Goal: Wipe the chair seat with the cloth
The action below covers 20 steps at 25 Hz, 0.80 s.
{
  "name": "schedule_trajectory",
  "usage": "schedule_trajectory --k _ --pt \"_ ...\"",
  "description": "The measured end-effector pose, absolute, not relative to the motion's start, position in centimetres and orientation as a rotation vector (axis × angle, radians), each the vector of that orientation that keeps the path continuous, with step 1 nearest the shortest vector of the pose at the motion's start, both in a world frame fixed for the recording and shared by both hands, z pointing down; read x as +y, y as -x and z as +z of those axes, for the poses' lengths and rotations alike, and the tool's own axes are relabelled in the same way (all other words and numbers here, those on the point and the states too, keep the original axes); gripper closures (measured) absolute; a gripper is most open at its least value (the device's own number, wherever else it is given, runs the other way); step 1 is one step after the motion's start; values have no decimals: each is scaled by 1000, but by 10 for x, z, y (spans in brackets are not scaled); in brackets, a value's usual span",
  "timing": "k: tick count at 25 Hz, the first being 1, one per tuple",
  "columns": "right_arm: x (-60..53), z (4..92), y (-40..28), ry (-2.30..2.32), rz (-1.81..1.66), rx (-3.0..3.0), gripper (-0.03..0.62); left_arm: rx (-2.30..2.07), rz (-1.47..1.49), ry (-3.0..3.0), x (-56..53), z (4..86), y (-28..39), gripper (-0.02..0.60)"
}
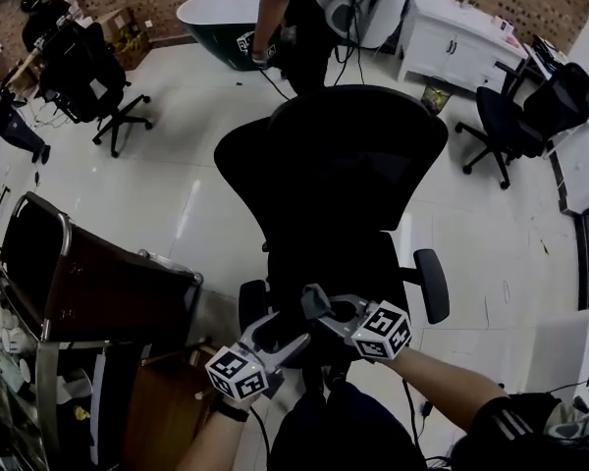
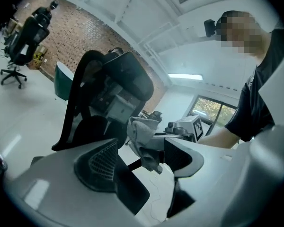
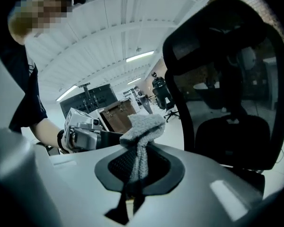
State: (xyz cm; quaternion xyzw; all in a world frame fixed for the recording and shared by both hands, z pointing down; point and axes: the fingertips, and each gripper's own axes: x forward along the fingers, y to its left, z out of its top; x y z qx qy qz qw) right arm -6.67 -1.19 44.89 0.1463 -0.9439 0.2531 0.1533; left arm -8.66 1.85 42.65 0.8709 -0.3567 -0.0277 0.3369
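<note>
The right hand-held gripper [image 3: 136, 176] was clamped shut on a grey cloth [image 3: 141, 126], whose bunched end stuck out past its jaws. The left hand-held gripper [image 2: 146, 163] stood with its jaws wide apart and nothing gripped; the cloth showed just beyond the gap. Both were held close together by the near edge of the chair seat [image 1: 336, 263] of a black office chair [image 1: 358, 150]; whether the cloth touched the seat could not be told.
</note>
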Motion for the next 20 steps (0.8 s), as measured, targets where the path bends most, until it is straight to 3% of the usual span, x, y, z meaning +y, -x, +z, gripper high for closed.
schedule_trajectory --k 11,20 --pt "-94 675 105 -307 584 -2360 563 -1023 -98 -2117 -47 538 101 252" --pt "-129 787 161 -224 455 -2259 563 -1046 -153 -2099 -64 570 99 252"
